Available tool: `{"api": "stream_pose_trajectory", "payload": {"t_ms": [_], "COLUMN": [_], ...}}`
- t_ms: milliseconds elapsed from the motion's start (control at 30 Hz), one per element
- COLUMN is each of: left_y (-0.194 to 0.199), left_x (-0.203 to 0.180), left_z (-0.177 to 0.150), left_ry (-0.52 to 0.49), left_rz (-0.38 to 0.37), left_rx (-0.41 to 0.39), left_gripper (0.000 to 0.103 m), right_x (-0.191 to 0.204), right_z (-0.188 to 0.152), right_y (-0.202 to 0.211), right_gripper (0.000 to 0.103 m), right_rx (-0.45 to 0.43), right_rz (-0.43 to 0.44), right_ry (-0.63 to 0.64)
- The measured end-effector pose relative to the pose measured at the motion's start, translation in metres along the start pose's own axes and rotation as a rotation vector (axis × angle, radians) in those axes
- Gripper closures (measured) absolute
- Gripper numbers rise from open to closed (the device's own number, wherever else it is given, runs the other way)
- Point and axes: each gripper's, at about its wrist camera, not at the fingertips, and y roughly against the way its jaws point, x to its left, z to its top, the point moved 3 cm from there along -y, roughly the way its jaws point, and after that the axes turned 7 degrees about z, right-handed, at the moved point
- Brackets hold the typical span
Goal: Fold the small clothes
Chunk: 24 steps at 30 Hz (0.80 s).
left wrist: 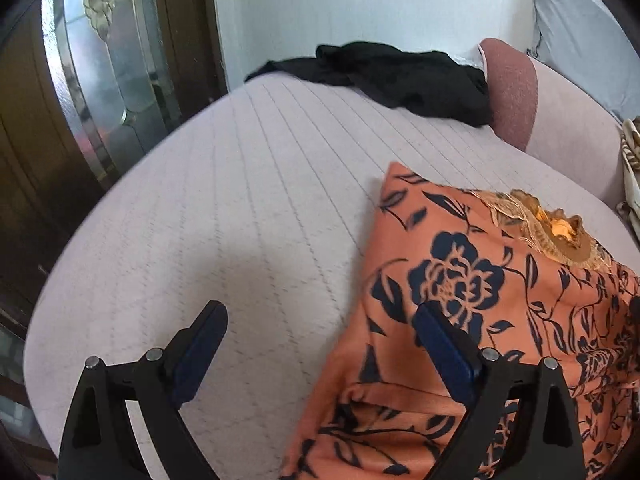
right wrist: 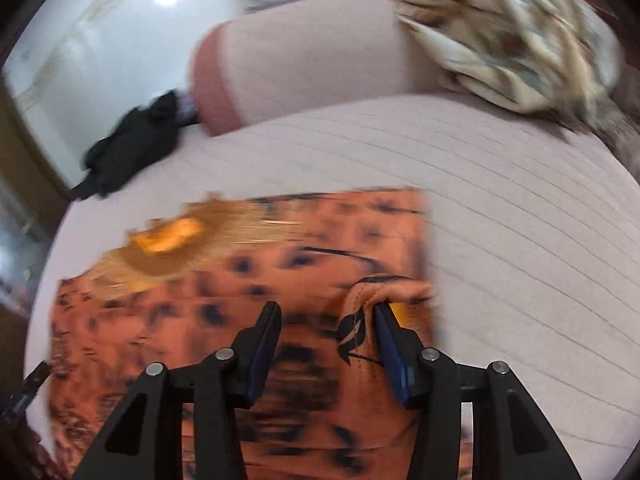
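An orange garment (left wrist: 460, 280) with dark blue flowers and a gold embroidered neckline (left wrist: 560, 228) lies flat on the pale quilted bed. My left gripper (left wrist: 320, 320) hangs open and wide over the garment's left edge, its right finger above the cloth, and it grips nothing. In the blurred right wrist view the same garment (right wrist: 280, 248) spreads under my right gripper (right wrist: 326, 312). Its jaws stand partly apart. A raised fold of the cloth (right wrist: 360, 320) lies between them, hooked over the right fingertip (right wrist: 386, 316); the left finger stays clear of it.
A black garment (left wrist: 392, 76) lies crumpled at the bed's far side beside a pink bolster (left wrist: 512, 88). A beige patterned cloth (right wrist: 512, 40) is heaped on the bolster's right end. A dark wooden door with glass (left wrist: 100, 80) stands beyond the bed's left edge.
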Motion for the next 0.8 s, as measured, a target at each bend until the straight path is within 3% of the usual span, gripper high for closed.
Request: {"api": "stream_pose_trajectory", "payload": {"t_ms": [200,300,367,400,500,600,700,800], "left_y": [-0.009,-0.015,-0.018,-0.019,-0.015,-0.003,0.015,0.039], "left_x": [0.008,0.000,0.001,0.003,0.014,0.030,0.050,0.069], "left_z": [-0.005,-0.008,-0.009,-0.009,-0.006,-0.002,-0.010,-0.032], "left_ry": [-0.035,-0.067,-0.081,-0.080,-0.053,-0.041,-0.016,-0.012], "left_rz": [-0.012,-0.013,-0.027,-0.040,-0.069,-0.057,-0.091,-0.160], "left_rx": [0.047,0.072,0.076,0.080,0.079,0.037,0.029,0.026], "left_gripper": [0.007,0.007,0.007,0.007,0.007,0.007,0.007,0.007], "right_x": [0.132,0.173,0.186,0.189,0.188,0.155,0.121,0.076], "right_z": [-0.014,-0.029,-0.039,-0.042,-0.042,-0.049,-0.063,-0.086], "right_y": [-0.037,-0.055,-0.079,-0.083,-0.070,-0.024,0.024,0.081], "right_gripper": [0.052,0.064,0.064,0.065,0.065,0.061,0.052,0.052], "right_rx": [0.067,0.103,0.156,0.131,0.154,0.146,0.110,0.106], "right_rz": [0.214,0.304,0.271,0.243,0.245,0.304,0.275,0.212], "right_ry": [0.176,0.170,0.176,0.212,0.213,0.119,0.127,0.145]}}
